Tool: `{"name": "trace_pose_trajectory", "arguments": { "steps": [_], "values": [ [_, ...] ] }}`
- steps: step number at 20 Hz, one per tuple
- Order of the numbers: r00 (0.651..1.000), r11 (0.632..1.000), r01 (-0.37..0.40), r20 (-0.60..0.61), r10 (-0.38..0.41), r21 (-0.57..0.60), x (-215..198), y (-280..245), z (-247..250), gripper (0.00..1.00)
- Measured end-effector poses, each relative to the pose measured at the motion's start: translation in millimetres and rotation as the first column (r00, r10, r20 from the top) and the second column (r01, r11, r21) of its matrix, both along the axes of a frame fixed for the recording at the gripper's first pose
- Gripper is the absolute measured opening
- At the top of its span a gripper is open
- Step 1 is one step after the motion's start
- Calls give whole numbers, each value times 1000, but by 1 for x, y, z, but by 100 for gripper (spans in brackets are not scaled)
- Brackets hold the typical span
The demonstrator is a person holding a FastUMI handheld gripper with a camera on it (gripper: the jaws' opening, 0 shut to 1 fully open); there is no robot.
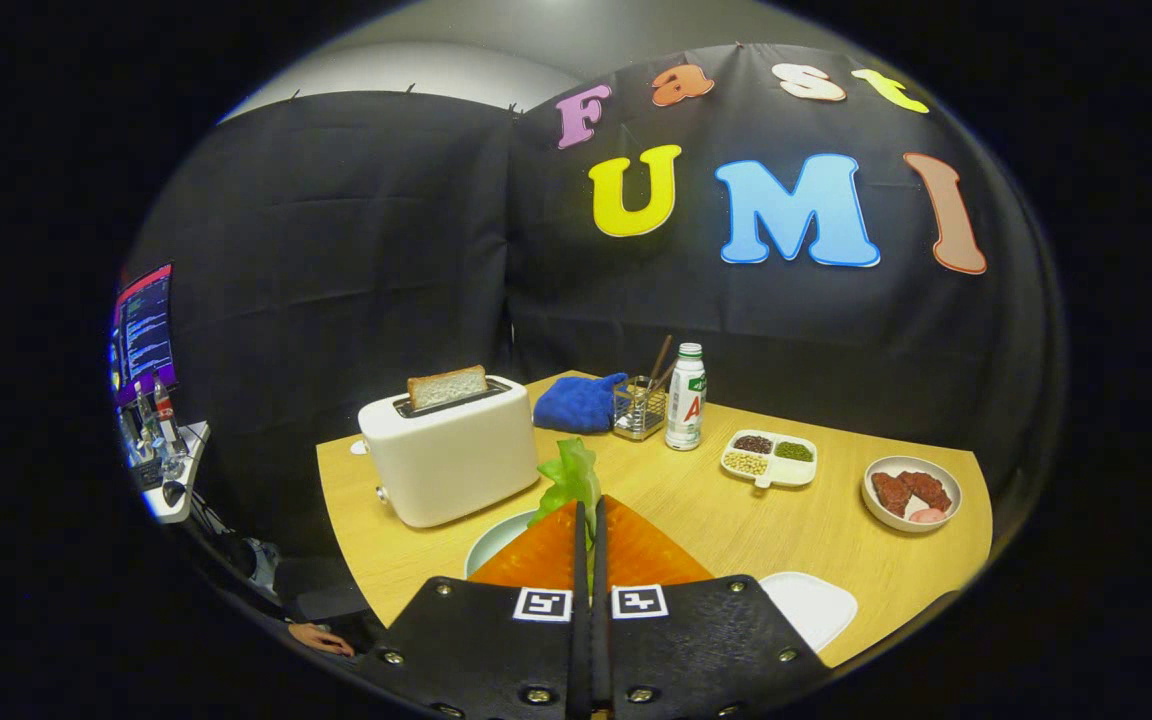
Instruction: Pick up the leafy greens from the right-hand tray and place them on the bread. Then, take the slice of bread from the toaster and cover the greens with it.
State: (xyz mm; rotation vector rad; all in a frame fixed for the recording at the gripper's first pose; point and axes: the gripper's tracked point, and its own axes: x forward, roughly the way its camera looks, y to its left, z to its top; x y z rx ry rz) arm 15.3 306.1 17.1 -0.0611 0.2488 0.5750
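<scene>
My gripper (588, 508) is shut on the leafy greens (570, 473), which stick up from between the fingertips. Just under the fingers lies a pale round plate (492, 542), mostly hidden by them; I cannot see what is on it. Beyond the fingers to the left stands a white toaster (449, 455) with a slice of bread (447, 386) poking out of its slot. A white tray (814, 605) lies to the right of the fingers near the table's front edge.
On the wooden table (696, 500) beyond the fingers are a blue mitt (578, 402), a wire holder with sticks (641, 403), a white bottle (685, 397), a divided dish of beans (770, 458) and a bowl of meat (911, 491). A person's hand (321, 638) shows low left.
</scene>
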Motion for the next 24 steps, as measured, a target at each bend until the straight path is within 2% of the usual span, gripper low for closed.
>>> {"name": "trace_pose_trajectory", "arguments": {
  "steps": [7, 13, 16, 24],
  "values": [
    [995, 997, -44, -87, 49, 63, 1, 24, -22, 1],
    [990, 999, -3, -140, 10, 47, 14, 23, -52, 1],
    [985, 998, -8, -171, 19, 68, 15, 25, -58, 1],
    [986, 999, 43, -164, -43, 0, 25, 15, -74, 0]
  ]
}}
